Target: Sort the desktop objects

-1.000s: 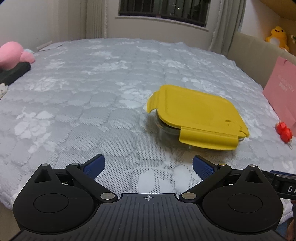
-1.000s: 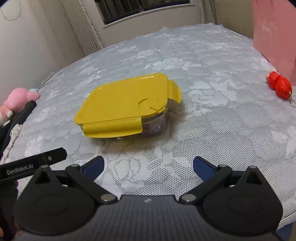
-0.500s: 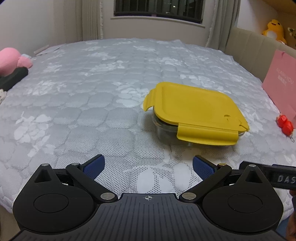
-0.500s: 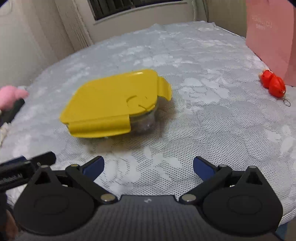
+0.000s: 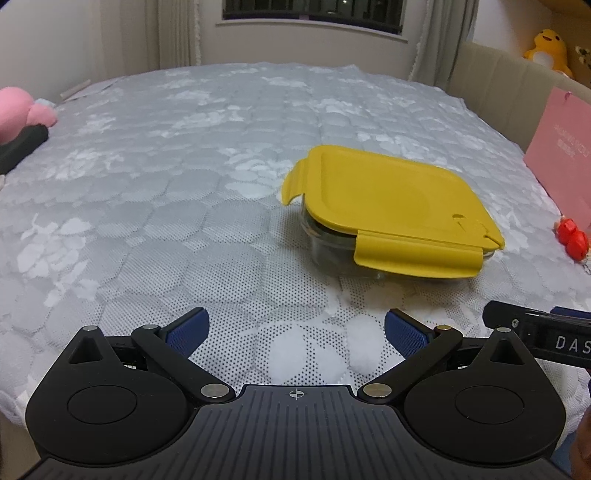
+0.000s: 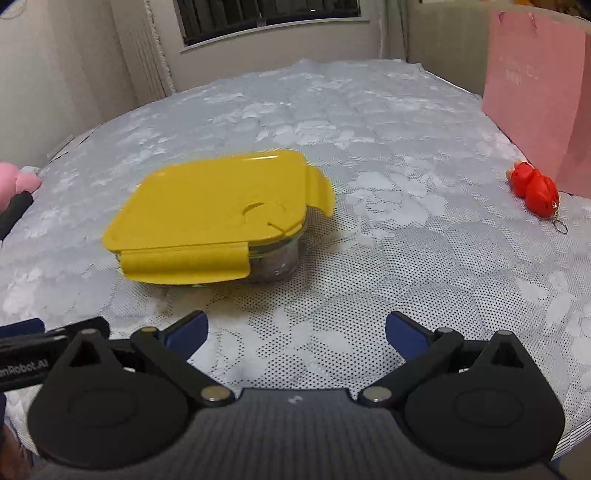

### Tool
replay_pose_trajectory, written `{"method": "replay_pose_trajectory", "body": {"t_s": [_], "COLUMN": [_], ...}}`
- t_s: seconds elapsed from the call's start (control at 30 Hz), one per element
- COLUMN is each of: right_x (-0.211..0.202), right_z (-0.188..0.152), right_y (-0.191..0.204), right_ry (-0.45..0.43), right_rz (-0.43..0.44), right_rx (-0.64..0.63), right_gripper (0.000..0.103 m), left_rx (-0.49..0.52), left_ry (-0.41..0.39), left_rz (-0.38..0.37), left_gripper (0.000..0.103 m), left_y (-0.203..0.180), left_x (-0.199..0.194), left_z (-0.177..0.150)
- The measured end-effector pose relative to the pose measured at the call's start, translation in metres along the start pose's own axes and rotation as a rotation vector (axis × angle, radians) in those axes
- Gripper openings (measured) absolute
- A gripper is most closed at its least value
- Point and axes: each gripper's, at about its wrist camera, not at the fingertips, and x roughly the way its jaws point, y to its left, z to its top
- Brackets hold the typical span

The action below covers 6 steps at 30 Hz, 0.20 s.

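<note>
Ahead of the gripper stretches a bed (image 5: 155,206), its grey-white quilted cover stitched in hexagons with pale flower shapes. Beyond its far edge stands a plain light wall (image 5: 110,33) holding a dark window (image 5: 314,11) over a white sill (nothing but blackness shows through the glass). Pale curtains (image 5: 177,33) hang at both sides of it. To the right front runs a beige padded headboard (image 5: 498,88). The light is dim and even, indoor, with soft shadows on the cover. The floor is not visible.
</note>
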Motion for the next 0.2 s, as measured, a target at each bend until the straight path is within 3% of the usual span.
{"method": "replay_pose_trajectory", "body": {"t_s": [0.2], "right_x": [-0.011], "right_z": [-0.003], "right_y": [0.008], "right_ry": [-0.067], "right_rz": [-0.008], "right_rx": [-0.048], "right_gripper": [0.103], "left_rx": [0.056], "left_ry": [-0.086], "left_rz": [0.083], "left_gripper": [0.103], "left_y": [-0.007], "left_x": [-0.01], "left_z": [-0.003]}}
